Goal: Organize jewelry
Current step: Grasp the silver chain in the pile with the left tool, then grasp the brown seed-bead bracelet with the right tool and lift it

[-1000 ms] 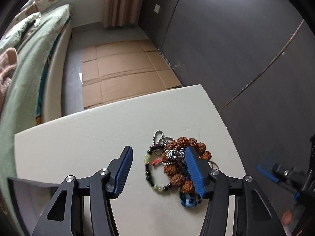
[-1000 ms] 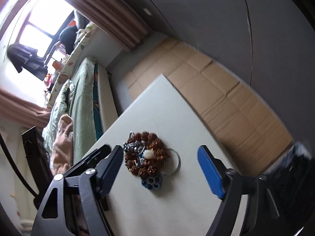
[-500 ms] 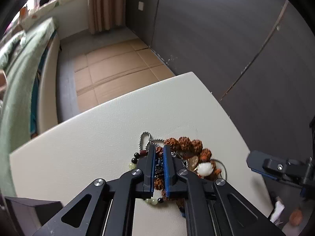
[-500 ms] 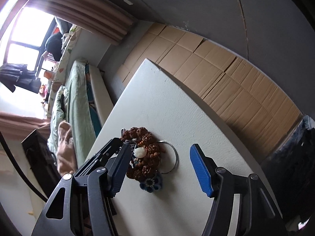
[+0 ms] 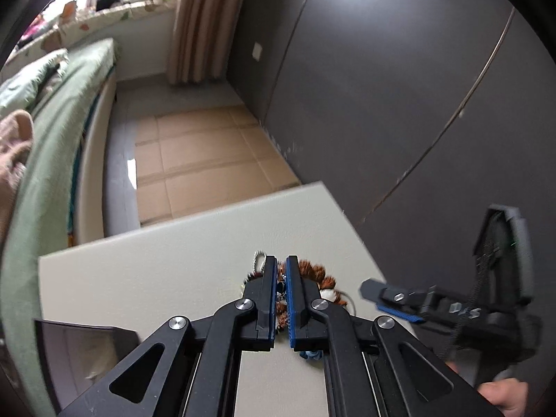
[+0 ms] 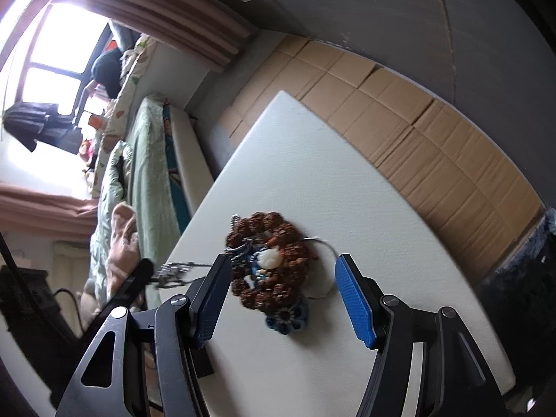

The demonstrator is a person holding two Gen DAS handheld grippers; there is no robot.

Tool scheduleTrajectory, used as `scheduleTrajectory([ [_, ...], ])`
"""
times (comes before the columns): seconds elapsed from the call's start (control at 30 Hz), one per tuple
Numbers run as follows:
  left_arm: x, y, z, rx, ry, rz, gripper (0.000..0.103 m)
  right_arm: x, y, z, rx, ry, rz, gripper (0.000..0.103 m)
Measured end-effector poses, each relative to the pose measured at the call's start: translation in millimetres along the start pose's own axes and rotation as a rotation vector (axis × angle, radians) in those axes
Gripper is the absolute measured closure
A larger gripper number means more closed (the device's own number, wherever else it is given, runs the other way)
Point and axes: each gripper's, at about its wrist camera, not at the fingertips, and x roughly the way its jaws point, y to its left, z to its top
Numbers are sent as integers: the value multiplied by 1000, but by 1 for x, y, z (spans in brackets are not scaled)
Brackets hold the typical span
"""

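The jewelry pile lies on the table, cardboard behind, bed left.

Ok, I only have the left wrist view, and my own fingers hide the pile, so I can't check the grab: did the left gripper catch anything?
Observer: Yes. The right wrist view shows the left gripper shut on a silver chain.
Operator: Is it clear of the pile?
Observer: No. The chain stretches nearly straight from your fingertips, and its far end runs into the brown bead bracelet.
Operator: What is the blue bit under my right finger?
Observer: A blue flower-shaped piece, lying against the bracelet's near edge.
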Motion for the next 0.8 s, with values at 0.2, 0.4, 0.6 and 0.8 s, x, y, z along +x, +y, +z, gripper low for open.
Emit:
scheduleTrajectory([
  [0.2,-40,10,7,-42,-104,6,99,7,16,-1,-98,-11,-34,60],
  [0.4,-63,25,8,-100,-156,-24,99,25,39,-3,-244,9,-121,65],
  [0.6,-91,30,14,-113,-225,-50,99,33,48,-9,-292,28,-222,65],
  [0.8,-123,36,19,-140,-304,-78,99,32,40,7,-268,-27,-253,65],
])
